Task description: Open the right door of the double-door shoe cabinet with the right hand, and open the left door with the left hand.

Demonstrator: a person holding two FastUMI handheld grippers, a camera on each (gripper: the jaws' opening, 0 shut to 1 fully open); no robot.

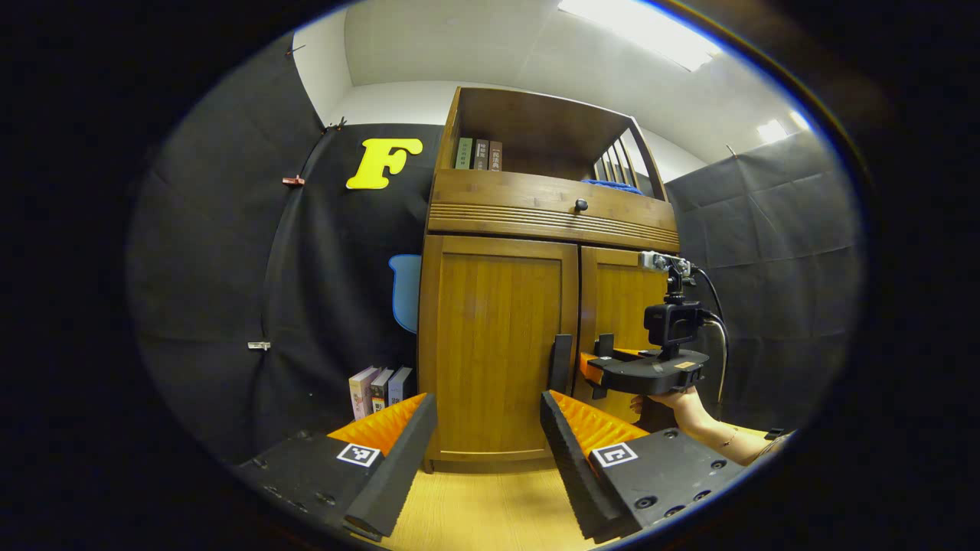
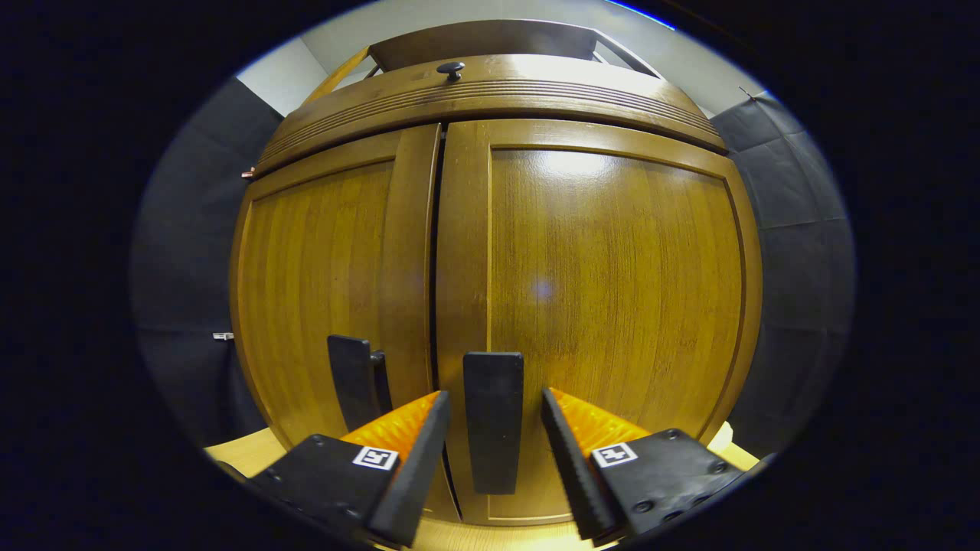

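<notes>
The wooden shoe cabinet has both doors shut. In the left gripper view the left door (image 1: 494,344) faces me, its black handle (image 1: 561,363) at its right edge. My left gripper (image 1: 488,417) hangs open well short of it, holding nothing. Farther right a hand holds my right gripper (image 1: 596,367) up against the right door (image 1: 624,302). In the right gripper view the right door (image 2: 612,291) looms close. Its black handle (image 2: 494,421) stands between the fingers of my open right gripper (image 2: 494,398), which do not press on it. The left door's handle (image 2: 352,383) is just to the left.
Above the doors runs a drawer with a black knob (image 1: 580,204), and an open shelf holds books (image 1: 478,153) and a blue cloth (image 1: 612,184). More books (image 1: 380,389) stand on the floor left of the cabinet, below a blue object (image 1: 406,291). The floor (image 1: 475,505) is light wood.
</notes>
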